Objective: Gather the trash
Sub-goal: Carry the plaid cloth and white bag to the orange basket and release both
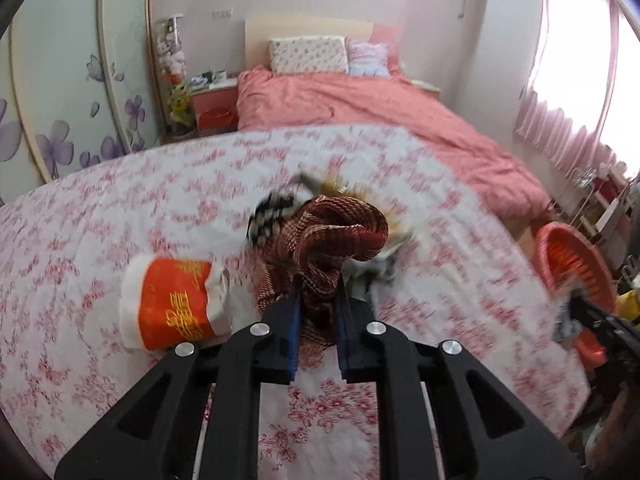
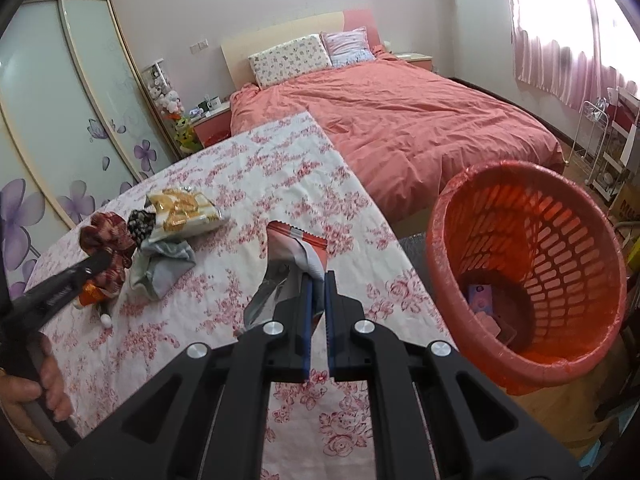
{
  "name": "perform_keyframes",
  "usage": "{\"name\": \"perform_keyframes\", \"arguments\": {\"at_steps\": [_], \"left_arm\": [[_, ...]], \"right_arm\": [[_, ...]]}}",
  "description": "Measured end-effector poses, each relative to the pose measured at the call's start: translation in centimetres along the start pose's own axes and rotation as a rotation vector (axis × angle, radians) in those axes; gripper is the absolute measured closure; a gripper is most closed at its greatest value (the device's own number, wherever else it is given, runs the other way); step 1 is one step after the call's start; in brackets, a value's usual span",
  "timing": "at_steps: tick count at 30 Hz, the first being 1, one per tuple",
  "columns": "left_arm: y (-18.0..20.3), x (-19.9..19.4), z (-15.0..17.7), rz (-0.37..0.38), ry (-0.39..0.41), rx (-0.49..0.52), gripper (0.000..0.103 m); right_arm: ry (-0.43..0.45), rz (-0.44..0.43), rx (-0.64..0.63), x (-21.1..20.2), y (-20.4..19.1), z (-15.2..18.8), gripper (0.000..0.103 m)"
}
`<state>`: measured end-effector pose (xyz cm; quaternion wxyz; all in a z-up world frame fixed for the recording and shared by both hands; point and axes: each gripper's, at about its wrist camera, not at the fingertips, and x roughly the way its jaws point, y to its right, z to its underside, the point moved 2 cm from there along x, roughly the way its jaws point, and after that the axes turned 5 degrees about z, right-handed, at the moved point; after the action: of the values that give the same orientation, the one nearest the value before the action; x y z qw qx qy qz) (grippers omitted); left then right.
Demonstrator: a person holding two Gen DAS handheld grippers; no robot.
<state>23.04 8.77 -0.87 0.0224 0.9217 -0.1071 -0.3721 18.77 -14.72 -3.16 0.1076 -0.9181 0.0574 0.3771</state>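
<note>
On the left, I am pinching the crumpled dark-red patterned wrapper [image 1: 328,240] with my left gripper [image 1: 318,300], its bulk rising ahead of the fingertips over the pink-flowered white tablecloth [image 1: 120,208]. On the right, my right gripper [image 2: 318,280] is clamping the red-and-white foil snack packet [image 2: 298,250], standing roughly upright with its serrated edge uppermost, above the table's edge just left of the orange slotted plastic waste basket [image 2: 480,332].

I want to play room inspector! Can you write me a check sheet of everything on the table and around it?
Surface: table under a floral tablecloth.
Job's things: orange-white wrapper; gold snack bag; grey wrapper; red woven wrapper; orange paper cup on its side; orange basket beside the table, some trash inside.
Clutter: nothing seen.
Grippers: left claw shut on red woven wrapper; right claw shut on orange-white wrapper.
Cables: nothing seen.
Surroundings: pink bed, wardrobe, curtains.
</note>
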Motion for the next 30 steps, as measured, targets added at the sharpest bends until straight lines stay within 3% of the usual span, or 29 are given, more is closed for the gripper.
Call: {"name": "perform_keyframes", "arguments": {"at_steps": [8,13,30], "left_arm": [[3.3,-3.1,-2.5,0.092,0.060,0.008,0.089],[6.5,-3.1,-2.6,0.144,0.057,0.041,0.089],[20.0,0.4,-0.3,0.431,-0.006,0.166,0.089]], "right_arm": [[0.054,0.003,0.002,-2.4,0.7,-1.7,0.096],[0.079,0.032,0.005,-3.6,2.2,-2.3,0.096],[0.122,0.172,0.121,-5.4,13.0,-1.9,0.096]]}}
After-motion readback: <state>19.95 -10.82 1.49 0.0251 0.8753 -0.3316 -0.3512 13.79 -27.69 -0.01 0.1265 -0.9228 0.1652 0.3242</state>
